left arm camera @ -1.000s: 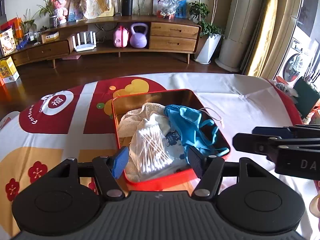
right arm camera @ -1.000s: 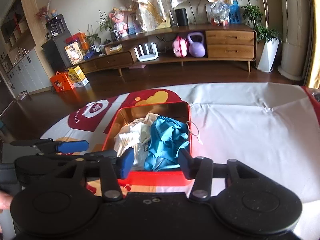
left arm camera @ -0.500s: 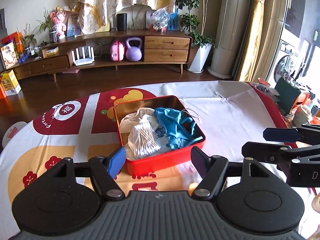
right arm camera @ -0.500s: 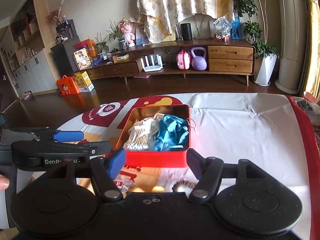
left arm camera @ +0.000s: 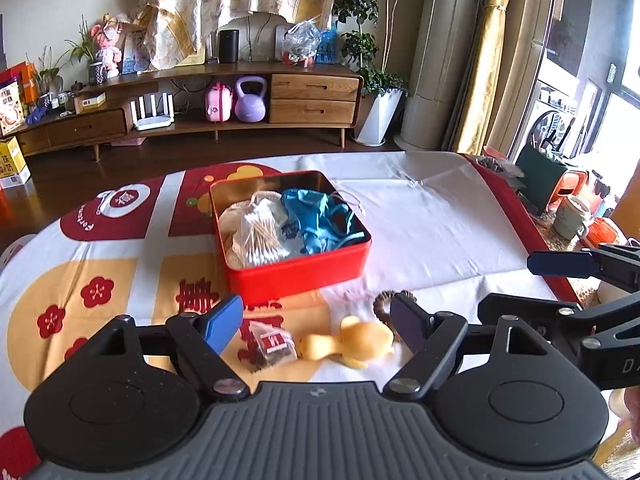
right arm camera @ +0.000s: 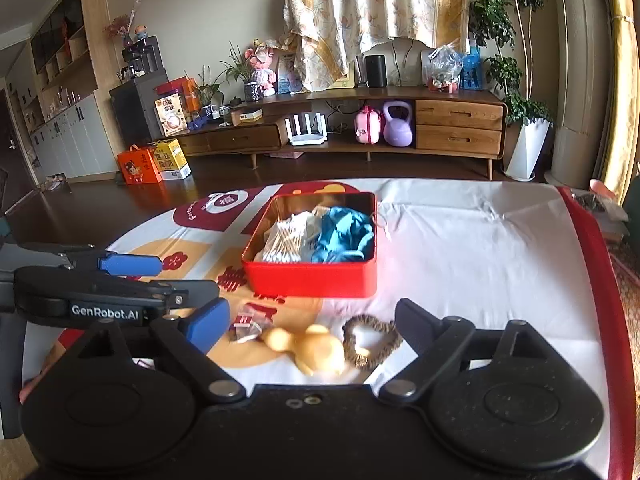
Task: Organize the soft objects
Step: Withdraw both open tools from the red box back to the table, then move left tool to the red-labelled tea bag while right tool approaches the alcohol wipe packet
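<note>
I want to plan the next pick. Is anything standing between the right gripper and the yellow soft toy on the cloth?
Nothing visible does. The yellow soft toy lies just ahead of the right gripper, whose empty jaws are opening. A brown hair tie and a small packet flank it.

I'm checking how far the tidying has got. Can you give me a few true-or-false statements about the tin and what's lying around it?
1. The red tin has its lid on. False: it stands open, with a bag of cotton swabs and blue cloth inside.
2. A brown hair tie lies on the tablecloth outside the tin. True.
3. The yellow soft toy is in the tin. False: it lies in front of it.
4. A tea bag packet lies beside the yellow soft toy. True.
</note>
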Action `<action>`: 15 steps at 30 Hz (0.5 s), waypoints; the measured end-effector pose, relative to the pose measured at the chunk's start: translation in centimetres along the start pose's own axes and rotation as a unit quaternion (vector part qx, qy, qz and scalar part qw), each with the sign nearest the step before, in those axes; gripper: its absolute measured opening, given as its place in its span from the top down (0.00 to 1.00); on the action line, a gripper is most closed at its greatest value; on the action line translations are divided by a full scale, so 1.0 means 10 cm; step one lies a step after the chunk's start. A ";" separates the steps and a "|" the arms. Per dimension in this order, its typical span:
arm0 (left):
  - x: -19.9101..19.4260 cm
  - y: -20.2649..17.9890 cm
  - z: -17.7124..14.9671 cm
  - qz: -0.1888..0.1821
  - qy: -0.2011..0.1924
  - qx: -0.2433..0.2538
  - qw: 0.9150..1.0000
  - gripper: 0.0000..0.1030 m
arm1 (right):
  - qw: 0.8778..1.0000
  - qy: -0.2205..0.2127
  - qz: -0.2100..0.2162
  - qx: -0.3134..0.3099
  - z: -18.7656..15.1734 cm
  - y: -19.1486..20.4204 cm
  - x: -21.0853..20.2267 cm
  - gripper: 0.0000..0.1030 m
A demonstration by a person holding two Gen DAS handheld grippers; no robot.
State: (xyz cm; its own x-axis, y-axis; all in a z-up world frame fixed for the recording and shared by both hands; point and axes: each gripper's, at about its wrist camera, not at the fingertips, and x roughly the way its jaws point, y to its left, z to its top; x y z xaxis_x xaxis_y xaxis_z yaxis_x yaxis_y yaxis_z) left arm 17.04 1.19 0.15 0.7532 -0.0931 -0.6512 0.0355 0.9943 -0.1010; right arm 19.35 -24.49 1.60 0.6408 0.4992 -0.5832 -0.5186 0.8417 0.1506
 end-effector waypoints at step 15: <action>0.06 0.10 -0.43 -0.009 -0.008 -0.024 1.000 0.03 | 1.000 0.018 -0.016 0.017 -0.58 -0.13 0.05 0.03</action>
State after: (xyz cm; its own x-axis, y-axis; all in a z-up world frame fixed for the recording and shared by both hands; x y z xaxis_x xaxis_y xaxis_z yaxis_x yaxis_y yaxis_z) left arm 14.74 1.85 -3.54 0.7627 -0.1091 -0.6375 0.0174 0.9888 -0.1484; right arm 17.06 -26.52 -3.54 0.6358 0.4646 -0.6164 -0.4784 0.8639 0.1577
